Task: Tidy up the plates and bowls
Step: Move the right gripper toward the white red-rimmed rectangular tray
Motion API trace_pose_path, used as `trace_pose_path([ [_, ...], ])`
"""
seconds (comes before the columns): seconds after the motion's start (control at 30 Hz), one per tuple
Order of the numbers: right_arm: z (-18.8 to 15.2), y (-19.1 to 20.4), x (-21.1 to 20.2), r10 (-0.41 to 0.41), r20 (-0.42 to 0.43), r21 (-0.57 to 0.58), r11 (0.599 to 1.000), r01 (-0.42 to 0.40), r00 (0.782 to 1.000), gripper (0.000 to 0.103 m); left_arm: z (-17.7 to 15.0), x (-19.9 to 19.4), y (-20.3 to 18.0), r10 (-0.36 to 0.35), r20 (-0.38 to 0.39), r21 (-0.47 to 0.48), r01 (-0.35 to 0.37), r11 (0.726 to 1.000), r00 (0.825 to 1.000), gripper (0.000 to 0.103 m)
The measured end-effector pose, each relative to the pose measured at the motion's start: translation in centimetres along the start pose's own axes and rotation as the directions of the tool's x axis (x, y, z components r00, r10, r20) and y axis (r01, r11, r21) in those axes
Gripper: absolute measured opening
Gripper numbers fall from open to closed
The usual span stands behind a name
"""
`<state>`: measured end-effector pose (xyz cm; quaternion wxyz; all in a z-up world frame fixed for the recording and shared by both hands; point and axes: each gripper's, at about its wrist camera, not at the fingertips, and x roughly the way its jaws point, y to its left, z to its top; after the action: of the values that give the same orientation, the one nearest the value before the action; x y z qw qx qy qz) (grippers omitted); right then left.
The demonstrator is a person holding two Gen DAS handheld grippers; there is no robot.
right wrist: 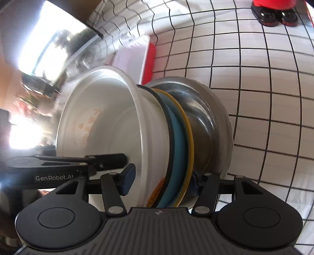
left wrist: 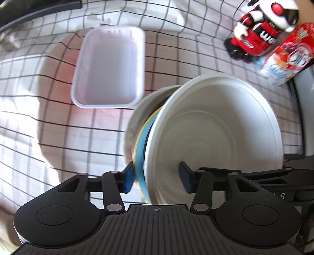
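A stack of dishes is held on edge between both grippers above a checked cloth. It is a white bowl (left wrist: 214,133), a blue plate with a yellow rim (left wrist: 140,149) and a metal bowl (right wrist: 208,125). The white bowl (right wrist: 109,125) and blue plate (right wrist: 178,145) also show in the right wrist view. My left gripper (left wrist: 158,177) is shut across the stack's edge, one pad inside the white bowl. My right gripper (right wrist: 162,181) is shut across the stack from the opposite side. The left gripper's arm (right wrist: 64,166) shows in the right wrist view.
A white rectangular tray (left wrist: 109,68) with red outer walls lies on the checked cloth (left wrist: 58,127) at the upper left. A red and white toy robot (left wrist: 261,29) and a snack packet (left wrist: 288,53) stand at the upper right. A dark table edge (left wrist: 39,11) runs behind.
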<state>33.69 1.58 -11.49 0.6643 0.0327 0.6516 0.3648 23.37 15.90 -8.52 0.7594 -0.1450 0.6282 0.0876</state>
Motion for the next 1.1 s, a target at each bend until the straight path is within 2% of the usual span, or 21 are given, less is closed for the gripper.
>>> trace_pose_path([
  [0.1,0.7,1.4,0.2,-0.08,0.005,-0.04,0.996,0.08,0.997,0.06,-0.2,-0.2,-0.1,0.038,0.038,0.041,-0.04,0.998,0.999,0.035],
  [0.23,1.4,1.4,-0.2,-0.093,-0.034,-0.055,0.994,0.092,0.995,0.06,-0.5,-0.9,0.2,0.046,0.082,0.049,-0.05,0.998,0.996,0.027],
  [0.33,1.2,1.3,-0.7,-0.118,-0.029,-0.063,0.991,0.116,0.993,0.06,-0.8,-1.3,0.2,0.047,0.11,0.063,-0.054,0.997,0.993,0.027],
  [0.47,1.1,2.0,-2.4,-0.157,0.03,-0.104,0.982,0.159,0.987,0.06,-0.8,-1.3,0.2,0.033,0.12,0.06,-0.041,0.997,0.992,0.027],
  [0.57,0.6,2.6,-4.0,-0.183,0.129,-0.151,0.968,0.201,0.975,0.063,-0.7,-1.2,0.2,0.024,0.133,0.067,-0.033,0.997,0.991,0.027],
  [0.63,0.1,2.7,-5.1,-0.215,0.233,-0.182,0.948,0.259,0.949,0.069,-0.7,-1.1,0.4,-0.011,0.139,0.065,0.002,0.998,0.99,0.028],
  [0.73,-0.7,2.4,-5.9,-0.318,0.372,-0.17,0.9,0.401,0.872,0.071,-0.8,-1.3,0.8,-0.039,0.156,0.042,0.032,0.999,0.987,0.027],
  [0.77,-0.8,2.1,-5.8,-0.341,0.384,-0.162,0.89,0.426,0.858,0.078,-0.9,-1.5,0.9,-0.058,0.162,0.038,0.052,0.998,0.985,0.029],
  [0.8,-0.9,1.7,-5.7,-0.345,0.378,-0.146,0.894,0.423,0.859,0.079,-0.9,-1.7,1.1,-0.076,0.171,0.032,0.072,0.997,0.982,0.03],
  [0.9,-1.2,0.4,-4.7,-0.345,0.323,-0.09,0.916,0.391,0.882,0.079,-1.0,-2.4,1.4,-0.123,0.189,0.028,0.12,0.992,0.974,0.029],
  [1.1,-2.3,0.5,-2.3,-0.336,0.277,-0.09,0.923,0.373,0.9,0.079,-1.1,-2.8,2.4,-0.119,0.203,0.0,0.121,0.993,0.972,0.03],
])
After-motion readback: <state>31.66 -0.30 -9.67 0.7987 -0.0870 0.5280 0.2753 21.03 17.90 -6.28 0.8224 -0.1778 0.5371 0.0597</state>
